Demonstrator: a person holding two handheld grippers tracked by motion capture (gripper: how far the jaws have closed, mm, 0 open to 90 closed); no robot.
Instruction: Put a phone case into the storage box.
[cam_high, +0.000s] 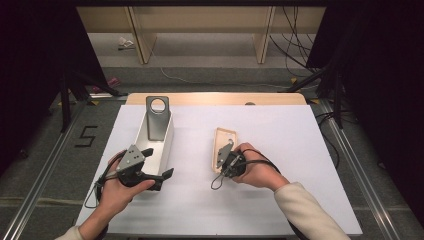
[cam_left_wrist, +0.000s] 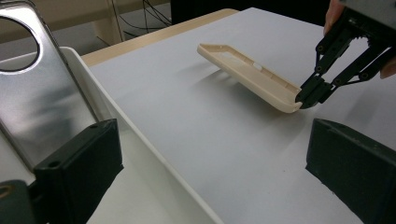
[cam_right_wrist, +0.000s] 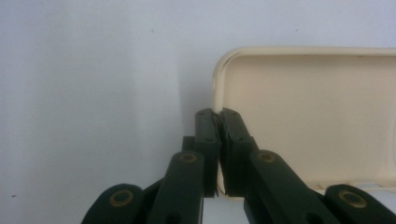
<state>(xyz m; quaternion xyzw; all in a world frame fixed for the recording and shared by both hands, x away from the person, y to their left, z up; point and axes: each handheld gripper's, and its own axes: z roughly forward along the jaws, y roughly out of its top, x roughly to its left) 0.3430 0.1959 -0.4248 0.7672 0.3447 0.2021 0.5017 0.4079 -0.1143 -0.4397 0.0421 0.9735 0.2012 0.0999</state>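
Note:
A cream phone-case shell (cam_high: 223, 142) (cam_left_wrist: 247, 74) (cam_right_wrist: 317, 116) tilts above the white table, its far end raised. My right gripper (cam_high: 221, 167) (cam_left_wrist: 309, 96) (cam_right_wrist: 216, 114) is shut on the shell's rim at the near corner. A white tray (cam_high: 168, 142) (cam_left_wrist: 140, 140) stands at the left, and a silver metal plate with a round hole (cam_high: 157, 117) (cam_left_wrist: 42, 102) leans inside it. My left gripper (cam_high: 159, 162) (cam_left_wrist: 215, 177) is open at the tray's near end. One jaw is inside the tray and the other outside its right wall, neither pressing on it.
A white sheet (cam_high: 280, 150) covers the table, with a wooden strip (cam_high: 215, 98) along its far edge. Black stand legs (cam_high: 67, 95) and cables (cam_high: 295, 47) lie on the floor beyond. A number 5 mark (cam_high: 86, 136) is on the floor at the left.

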